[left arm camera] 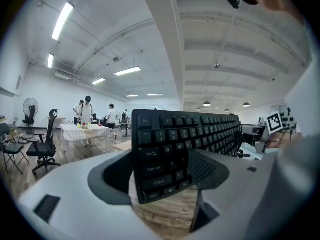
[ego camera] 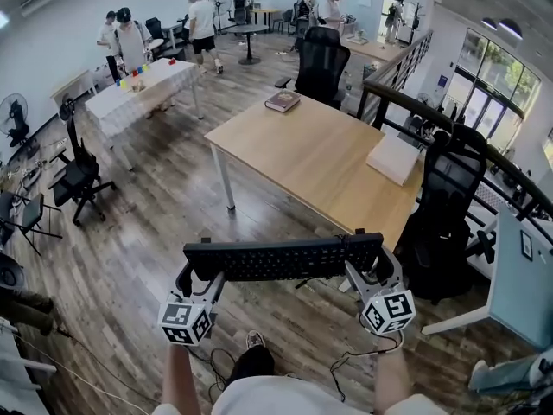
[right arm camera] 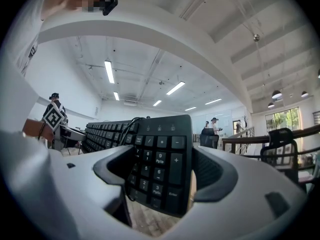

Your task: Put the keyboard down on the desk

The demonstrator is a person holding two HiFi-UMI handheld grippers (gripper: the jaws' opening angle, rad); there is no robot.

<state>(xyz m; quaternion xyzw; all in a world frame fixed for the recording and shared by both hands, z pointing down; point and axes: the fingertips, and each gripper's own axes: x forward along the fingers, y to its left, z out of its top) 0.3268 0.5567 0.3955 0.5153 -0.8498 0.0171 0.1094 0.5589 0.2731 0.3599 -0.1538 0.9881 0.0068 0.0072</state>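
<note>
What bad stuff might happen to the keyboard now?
The keyboard is held only by its ends, by the left hand-held gripper and the right hand-held gripper, above the floor, short of the desk; a slipping jaw might drop it. Its cable loops by the right end and may snag.

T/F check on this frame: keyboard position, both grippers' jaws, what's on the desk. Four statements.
1. The black computer keyboard lies on the light wooden desk. False: it is held in the air above the wood floor, on the near side of the desk.
2. The left gripper has its jaws shut on the keyboard's Tab and Caps Lock end. True.
3. The right gripper is open and empty. False: its jaws clamp the number-pad end of the keyboard.
4. A dark book lies at the desk's far corner. True.
</note>
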